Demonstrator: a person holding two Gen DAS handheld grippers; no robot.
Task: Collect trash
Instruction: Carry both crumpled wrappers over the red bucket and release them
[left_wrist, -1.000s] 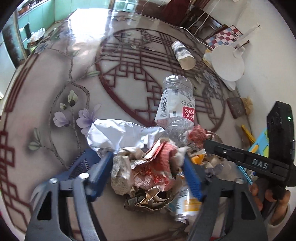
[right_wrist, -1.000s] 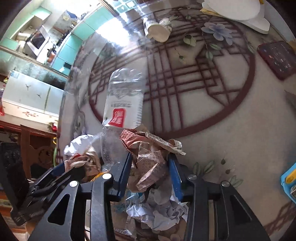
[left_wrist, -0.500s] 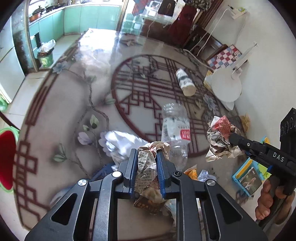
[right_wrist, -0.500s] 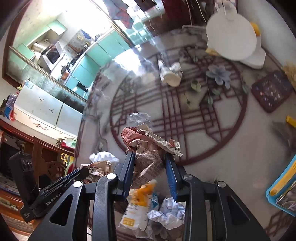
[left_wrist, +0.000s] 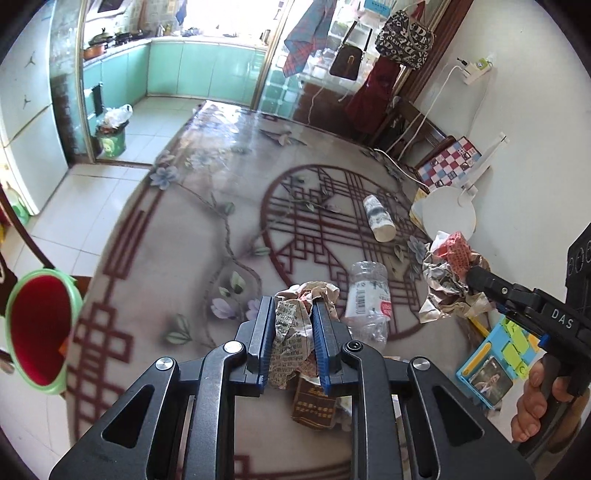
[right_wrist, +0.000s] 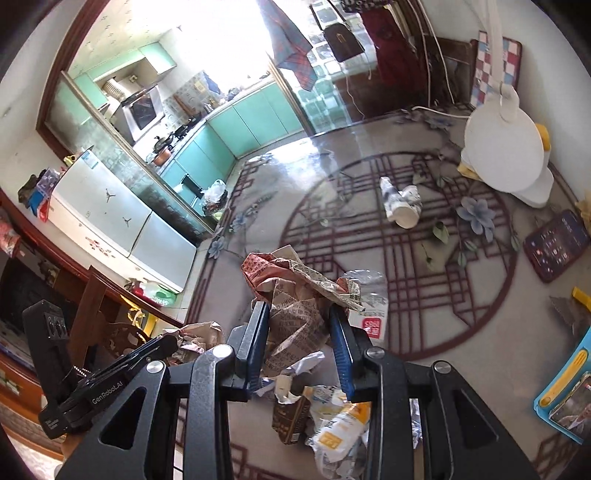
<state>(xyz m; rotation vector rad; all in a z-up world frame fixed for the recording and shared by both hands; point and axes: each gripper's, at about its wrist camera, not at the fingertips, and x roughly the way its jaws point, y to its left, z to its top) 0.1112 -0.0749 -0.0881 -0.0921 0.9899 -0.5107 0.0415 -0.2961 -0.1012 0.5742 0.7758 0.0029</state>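
**Two paper wads clamped above a littered table**

A wad of printed newspaper (left_wrist: 291, 332) is clamped between the blue pads of the left gripper (left_wrist: 293, 314), raised above the patterned table (left_wrist: 177, 236). A second, larger crumpled wad (right_wrist: 295, 306) with a red printed patch is pinched in the right gripper (right_wrist: 299, 314), likewise lifted clear of the surface.

Directly below the jaws, more litter is seen: a brown carton (right_wrist: 290, 421), a yellow-and-white wrapper (right_wrist: 340, 432) and scraps of white paper. Just beyond and right of the left jaws a crushed clear bottle (left_wrist: 367, 299) is laid, its long axis running away from the gripper, base pointing far; a barcode and a red patch are carried on its label, the characters too small to be read. Farther ahead a paper cup (left_wrist: 378, 218) is tipped on its side, mouth toward the gripper. A white round lamp base (left_wrist: 448, 218) and a dark phone (right_wrist: 556, 249) are set to the right, and a green-rimmed red bin (left_wrist: 37, 328) is seen off the table's left edge.

"DAS" is printed on the right gripper's body, "GenRobot.AI" on the left's.
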